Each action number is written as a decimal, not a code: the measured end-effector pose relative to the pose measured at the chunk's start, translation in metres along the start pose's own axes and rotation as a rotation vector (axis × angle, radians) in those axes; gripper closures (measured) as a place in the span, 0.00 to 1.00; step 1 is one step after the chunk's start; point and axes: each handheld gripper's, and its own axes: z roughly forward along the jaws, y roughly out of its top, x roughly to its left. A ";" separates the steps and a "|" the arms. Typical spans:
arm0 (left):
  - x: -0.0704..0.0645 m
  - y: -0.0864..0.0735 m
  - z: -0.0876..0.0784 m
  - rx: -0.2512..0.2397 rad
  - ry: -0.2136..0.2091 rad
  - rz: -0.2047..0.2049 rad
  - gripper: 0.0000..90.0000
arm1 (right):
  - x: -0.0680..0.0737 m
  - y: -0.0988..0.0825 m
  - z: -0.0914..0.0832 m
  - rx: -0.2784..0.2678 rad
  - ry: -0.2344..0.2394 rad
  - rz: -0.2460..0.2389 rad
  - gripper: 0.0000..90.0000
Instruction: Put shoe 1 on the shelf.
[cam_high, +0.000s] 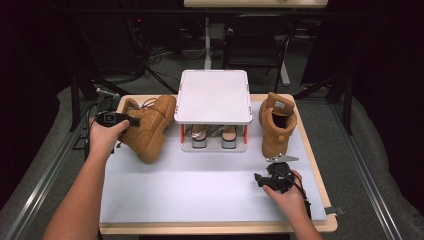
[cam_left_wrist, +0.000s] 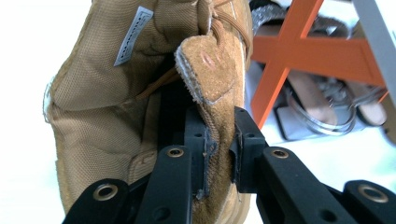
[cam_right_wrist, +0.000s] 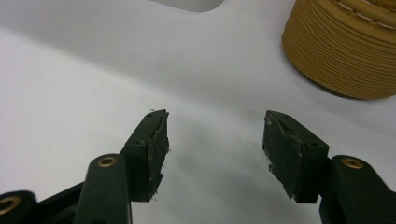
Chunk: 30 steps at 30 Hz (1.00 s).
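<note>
A tan suede boot (cam_high: 149, 127) lies tilted on the white mat, left of a small rack. My left gripper (cam_high: 131, 120) is shut on that boot's collar wall; in the left gripper view the pads pinch the suede edge (cam_left_wrist: 217, 140), one jaw inside the boot (cam_left_wrist: 140, 107), one outside. The second tan boot (cam_high: 276, 127) stands upright at the right of the rack. My right gripper (cam_high: 260, 179) rests low on the mat in front of it, open with nothing between its pads (cam_right_wrist: 215, 149). The sole of that boot (cam_right_wrist: 341, 56) is at the upper right of the right gripper view.
A white two-level rack (cam_high: 214, 97) with orange struts stands at the back middle, with sandals (cam_high: 214, 135) on its lower shelf. The white mat (cam_high: 200, 190) covers a wooden table. A chair and cables stand on the floor beyond the table.
</note>
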 end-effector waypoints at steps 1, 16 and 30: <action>0.000 0.000 0.000 0.000 0.000 0.000 0.88 | 0.000 0.000 0.000 0.000 0.000 0.000 0.45; -0.019 -0.009 -0.019 0.078 0.067 0.086 0.89 | 0.001 0.001 0.001 0.002 0.000 -0.007 0.45; -0.049 -0.011 0.011 0.118 0.016 0.125 0.88 | 0.001 0.001 0.001 0.002 0.004 -0.004 0.45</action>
